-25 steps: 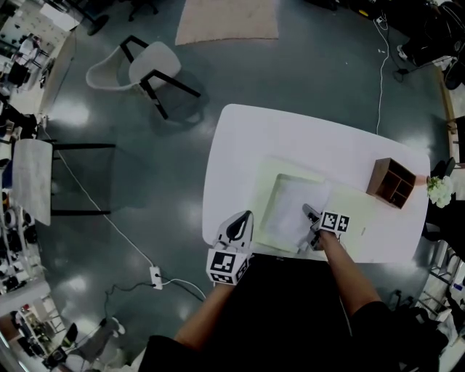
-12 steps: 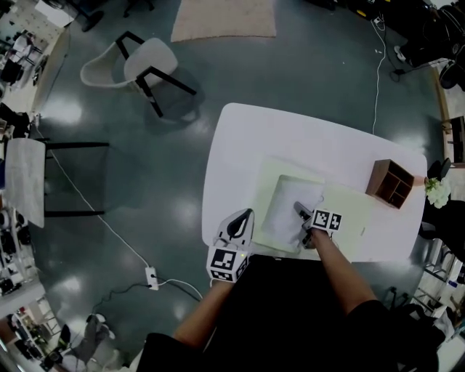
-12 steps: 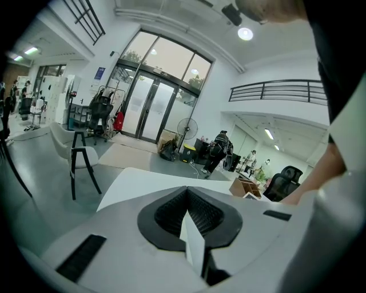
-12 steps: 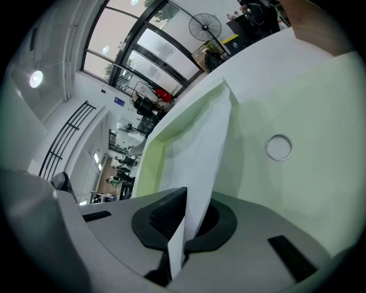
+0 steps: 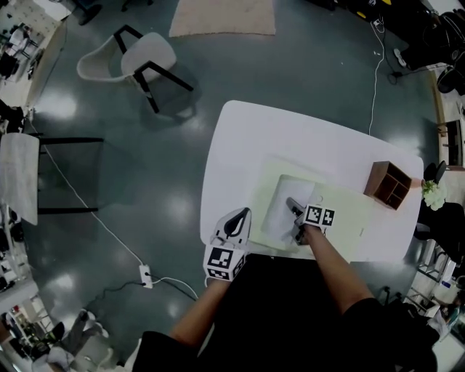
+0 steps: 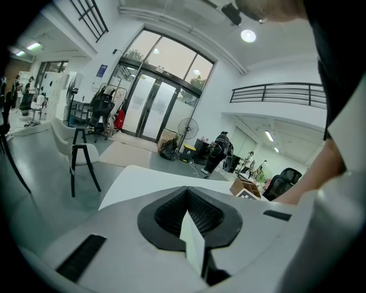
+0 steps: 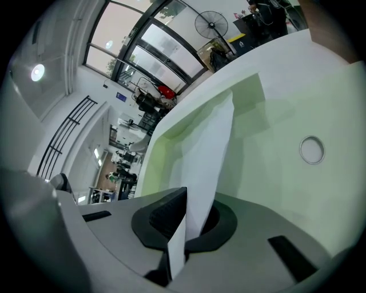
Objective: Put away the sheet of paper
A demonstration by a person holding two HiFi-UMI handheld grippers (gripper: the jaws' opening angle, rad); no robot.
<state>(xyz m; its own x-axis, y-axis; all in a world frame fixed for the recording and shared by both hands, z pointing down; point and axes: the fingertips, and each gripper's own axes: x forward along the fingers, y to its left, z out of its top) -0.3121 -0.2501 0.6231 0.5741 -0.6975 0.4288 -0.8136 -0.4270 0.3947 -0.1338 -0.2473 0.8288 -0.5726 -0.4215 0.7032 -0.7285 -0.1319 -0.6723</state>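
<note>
Shifted toward the left side of the table (image 5: 247, 145) since a second ago — right gripper (image 5: 293, 209), and with it the lifted edge of the sheet of paper (image 5: 277, 212).

White table with rounded corners, filling the middle of the head view. Beyond the table's far edge, on the dark floor, a beige rug (image 5: 221, 16). Off the table's far left corner, a white chair (image 5: 134, 62) with black legs. On the table's near half, a pale green folder (image 5: 352, 218), lying open and flat and reaching almost to the table's near edge. On the folder's left part, toward the table's left side, the white sheet, partly flat, with one edge raised and curving up into the right gripper. At the table's right end, clear of the folder, a brown wooden box (image 5: 390, 184) with open compartments.

Right gripper above the table's near half, angled downward, jaws clamped tight on the sheet's edge — paper running straight into the pinch in the right gripper view. Left gripper (image 5: 240, 218) over the table's near left corner, jaws pressed together with nothing between them, apart from the sheet. Smallest, on the folder's bare part toward the table's right end: a round ring (image 7: 312, 149).
</note>
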